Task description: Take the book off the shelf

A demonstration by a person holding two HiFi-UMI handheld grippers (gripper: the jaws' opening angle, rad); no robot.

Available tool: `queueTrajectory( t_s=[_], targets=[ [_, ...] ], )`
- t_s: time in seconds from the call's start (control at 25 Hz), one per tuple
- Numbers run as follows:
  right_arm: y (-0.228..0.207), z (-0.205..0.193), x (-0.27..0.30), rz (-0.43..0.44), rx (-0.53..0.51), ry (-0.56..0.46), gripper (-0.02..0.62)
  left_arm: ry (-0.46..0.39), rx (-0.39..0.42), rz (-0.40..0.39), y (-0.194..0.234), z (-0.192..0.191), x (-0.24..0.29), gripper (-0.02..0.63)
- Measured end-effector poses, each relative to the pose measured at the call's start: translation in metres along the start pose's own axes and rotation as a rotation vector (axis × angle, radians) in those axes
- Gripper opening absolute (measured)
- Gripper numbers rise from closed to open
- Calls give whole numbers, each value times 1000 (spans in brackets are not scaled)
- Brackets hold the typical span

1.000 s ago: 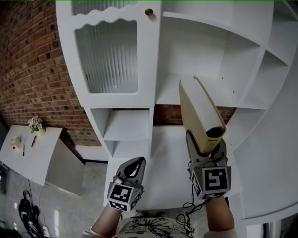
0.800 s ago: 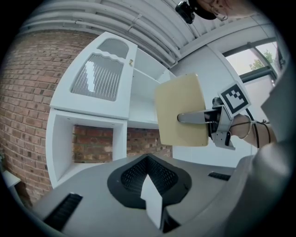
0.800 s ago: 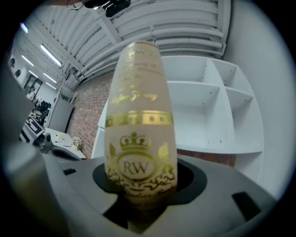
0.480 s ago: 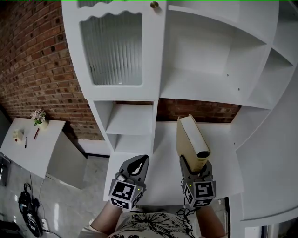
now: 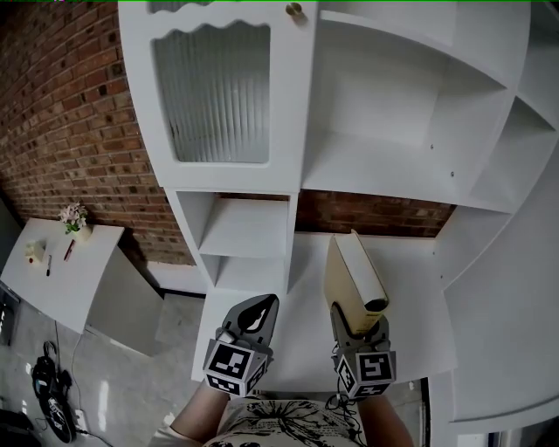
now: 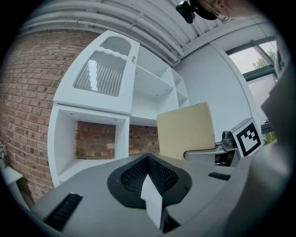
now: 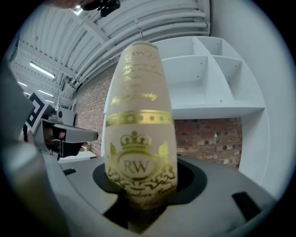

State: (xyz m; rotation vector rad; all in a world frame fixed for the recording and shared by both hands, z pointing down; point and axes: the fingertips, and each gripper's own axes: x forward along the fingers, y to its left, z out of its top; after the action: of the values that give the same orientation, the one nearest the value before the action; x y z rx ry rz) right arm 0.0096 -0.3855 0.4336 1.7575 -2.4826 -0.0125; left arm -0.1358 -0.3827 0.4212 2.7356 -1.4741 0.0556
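Note:
A cream book (image 5: 354, 278) with a gold-printed spine stands upright in my right gripper (image 5: 358, 327), which is shut on its lower end. It is out of the white shelf unit (image 5: 384, 166) and hangs over the white counter (image 5: 306, 301) below. In the right gripper view the book's spine (image 7: 141, 134), bearing a gold crown crest, fills the middle between the jaws of my right gripper (image 7: 141, 196). To the book's left, my left gripper (image 5: 253, 316) hangs shut and holds nothing. The left gripper view shows the book's cover (image 6: 186, 131) to the right.
The open shelf compartment (image 5: 376, 105) is bare. Left of it is a cabinet door with ribbed glass (image 5: 214, 96) and a brass knob (image 5: 295, 10). Small cubbies (image 5: 244, 236) sit under the door. A brick wall (image 5: 70, 122) and a low white table (image 5: 52, 275) lie left.
My right gripper has drawn the book down and back toward me, away from the shelf opening. The left gripper has hardly moved.

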Motion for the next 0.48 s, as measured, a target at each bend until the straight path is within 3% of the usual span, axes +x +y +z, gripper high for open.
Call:
queueTrajectory(
  t_s=[0.48],
  targets=[
    [-3,-2,12,9,33,14,227,11,-15,10,8,-5,15,13]
  ],
)
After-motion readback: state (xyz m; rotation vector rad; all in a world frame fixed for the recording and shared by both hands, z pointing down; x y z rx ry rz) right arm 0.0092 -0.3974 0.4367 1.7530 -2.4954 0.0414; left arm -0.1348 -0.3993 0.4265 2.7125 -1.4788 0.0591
